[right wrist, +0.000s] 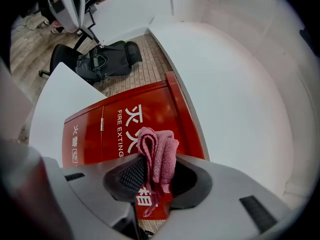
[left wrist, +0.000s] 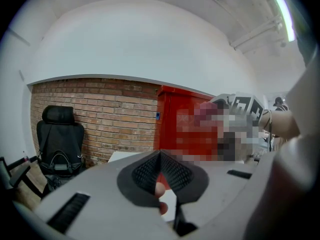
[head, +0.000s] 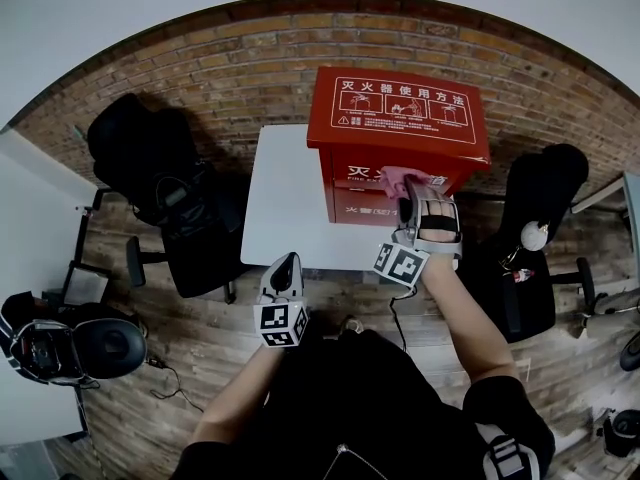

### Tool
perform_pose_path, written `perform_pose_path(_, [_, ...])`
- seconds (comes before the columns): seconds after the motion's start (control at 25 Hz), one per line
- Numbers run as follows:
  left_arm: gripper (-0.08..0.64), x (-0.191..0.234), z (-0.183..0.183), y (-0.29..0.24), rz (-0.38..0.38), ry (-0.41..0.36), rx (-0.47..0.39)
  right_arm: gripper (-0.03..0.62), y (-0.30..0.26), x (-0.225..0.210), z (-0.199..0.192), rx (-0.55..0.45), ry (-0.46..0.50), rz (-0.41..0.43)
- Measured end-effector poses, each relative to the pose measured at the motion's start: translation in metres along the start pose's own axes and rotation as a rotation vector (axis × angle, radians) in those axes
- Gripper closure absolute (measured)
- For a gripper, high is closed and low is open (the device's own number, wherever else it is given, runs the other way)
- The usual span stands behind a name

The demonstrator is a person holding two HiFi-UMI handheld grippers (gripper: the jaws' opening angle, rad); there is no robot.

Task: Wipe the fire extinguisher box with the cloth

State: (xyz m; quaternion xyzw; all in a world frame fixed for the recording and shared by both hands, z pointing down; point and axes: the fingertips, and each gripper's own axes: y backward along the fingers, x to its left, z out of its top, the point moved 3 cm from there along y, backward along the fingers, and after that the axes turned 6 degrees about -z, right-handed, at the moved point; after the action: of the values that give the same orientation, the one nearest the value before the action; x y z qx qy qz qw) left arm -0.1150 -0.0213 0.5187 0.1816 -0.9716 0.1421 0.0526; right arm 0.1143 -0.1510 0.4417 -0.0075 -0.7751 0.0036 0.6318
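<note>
Looking from the head view: right gripper (head: 408, 200) holds the pink cloth (head: 402, 178) at the front of the red fire extinguisher box (head: 400, 118). Left gripper (head: 287, 261) sits by the white table (head: 285, 193) edge, well apart from the box.
Left gripper view: jaws pressed together, nothing between.
Right gripper view: jaws clamped on the cloth, box front right behind.

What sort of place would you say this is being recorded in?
Most likely an office or studio room: a brick wall behind, black office chairs on a wood-plank floor, a white table, and the red fire extinguisher box where the right tool holds a pink cloth.
</note>
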Motion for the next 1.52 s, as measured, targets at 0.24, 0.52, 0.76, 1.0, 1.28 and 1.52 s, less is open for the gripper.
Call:
perform_pose_path(0.24, [0.541, 0.002, -0.001, 0.001, 0.003, 0.011, -0.002, 0.468, 0.002, -0.020, 0.004, -0.005, 0.012, -0.051])
perform_pose_path(0.52, [0.541, 0.002, -0.001, 0.001, 0.002, 0.013, 0.000, 0.468, 0.003, -0.040, 0.010, -0.019, 0.039, -0.120])
perform_pose_path(0.76, [0.541, 0.003, -0.004, 0.001, 0.004, 0.013, 0.014, 0.468, 0.003, -0.041, 0.009, -0.034, 0.064, -0.140])
perform_pose_path(1.0, [0.541, 0.002, -0.005, -0.002, 0.001, 0.009, 0.020, 0.468, 0.005, -0.045, 0.000, -0.027, 0.060, -0.141])
perform_pose_path(1.28, [0.541, -0.003, -0.005, -0.004, -0.013, 0.004, 0.026, 0.468, 0.008, -0.049, -0.025, 0.006, 0.078, -0.151])
perform_pose_path(1.52, [0.541, -0.008, -0.007, -0.007, -0.029, -0.007, 0.030, 0.468, 0.010, -0.051, -0.045, 0.039, 0.090, -0.160])
